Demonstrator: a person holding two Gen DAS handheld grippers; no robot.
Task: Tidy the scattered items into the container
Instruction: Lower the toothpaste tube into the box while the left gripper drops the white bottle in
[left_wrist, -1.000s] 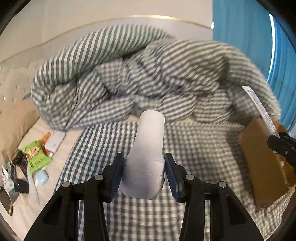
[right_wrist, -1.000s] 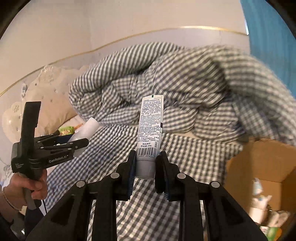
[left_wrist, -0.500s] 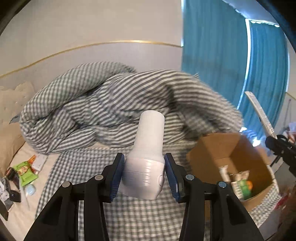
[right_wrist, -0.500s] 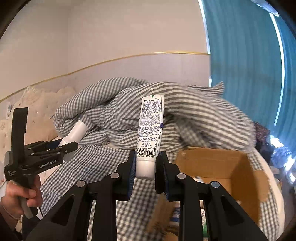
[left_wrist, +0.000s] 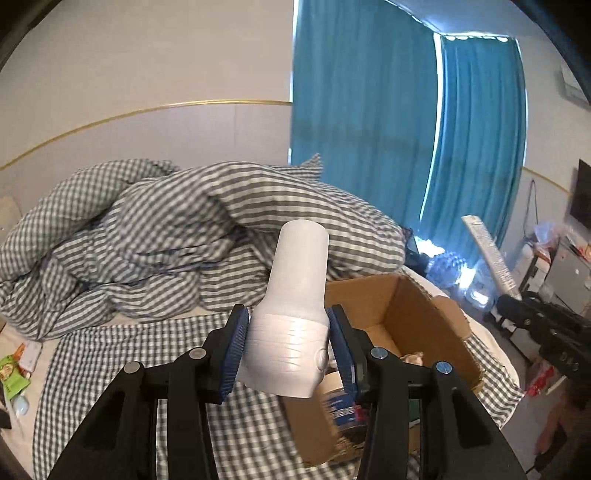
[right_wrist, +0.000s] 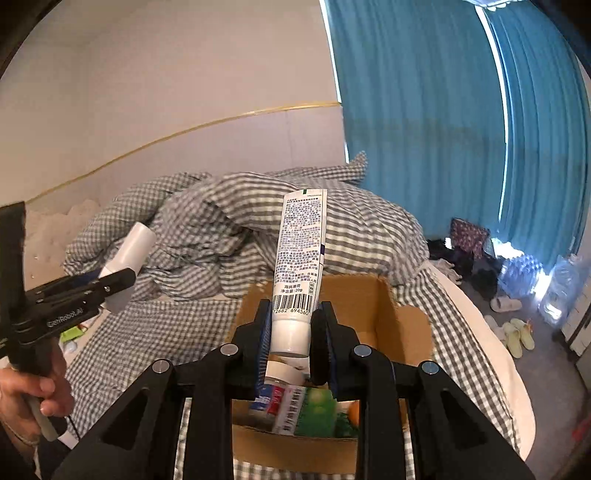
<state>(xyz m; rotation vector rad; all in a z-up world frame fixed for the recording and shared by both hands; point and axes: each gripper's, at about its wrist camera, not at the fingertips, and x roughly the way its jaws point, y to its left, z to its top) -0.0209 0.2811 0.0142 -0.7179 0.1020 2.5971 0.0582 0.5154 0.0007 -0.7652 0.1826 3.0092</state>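
My left gripper (left_wrist: 290, 345) is shut on a white plastic bottle (left_wrist: 295, 314), held cap-end toward the camera above the near left corner of the open cardboard box (left_wrist: 413, 314). My right gripper (right_wrist: 291, 339) is shut on a white toothpaste tube (right_wrist: 301, 258), cap down, standing up over the box (right_wrist: 402, 328). Inside the box lie several packets and tubes (right_wrist: 303, 410). In the right wrist view the left gripper (right_wrist: 110, 284) with its bottle (right_wrist: 131, 251) hangs at the left, held by a hand (right_wrist: 33, 391). The right gripper's tube (left_wrist: 487, 254) shows at the right of the left view.
The box sits on a grey checked sheet (left_wrist: 110, 369) on a bed, with a bunched checked duvet (left_wrist: 166, 229) behind it. Small items (left_wrist: 14, 373) lie at the bed's far left. Teal curtains (right_wrist: 461, 129), slippers (right_wrist: 517, 332) and water bottles (right_wrist: 524, 273) are at the right.
Both grippers have swung right and risen with their items. The box, earlier at the right edge, is now under and just ahead of the fingers. Both grips are unchanged.
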